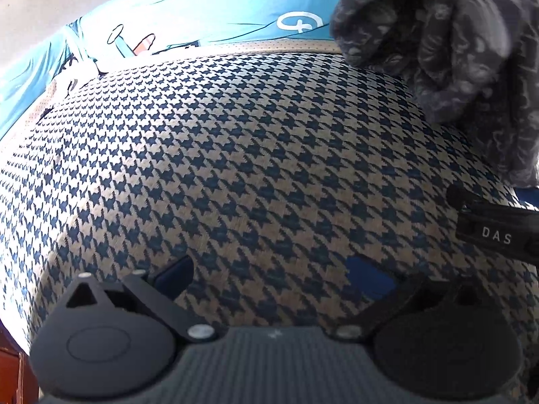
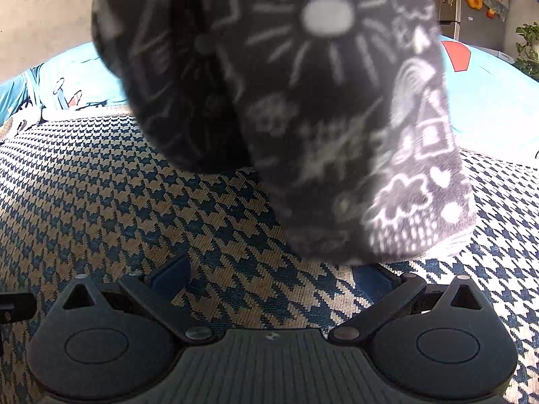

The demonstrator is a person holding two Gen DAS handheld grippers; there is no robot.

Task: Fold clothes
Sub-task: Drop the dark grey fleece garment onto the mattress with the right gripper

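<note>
My left tool (image 1: 269, 277) is wide open with nothing between its fingers, poised over the houndstooth cover (image 1: 235, 168). My right tool (image 2: 269, 277) is spread as well; the dark doodle-print garment (image 2: 303, 101) hangs bunched just ahead of it, above the cover, and I cannot tell what holds it up. I judge it needs spreading flat on the cover, far from the blue bedsheet (image 1: 219, 3), before any fold.

Left gripper (image 1: 273, 277): jaws spread wide, nothing between the blue pads (image 1: 175, 277), held low, angled downward. Right gripper (image 2: 269, 277): jaws likewise wide apart, one pad half hidden. Its black body shows at the left view's right edge.
</note>
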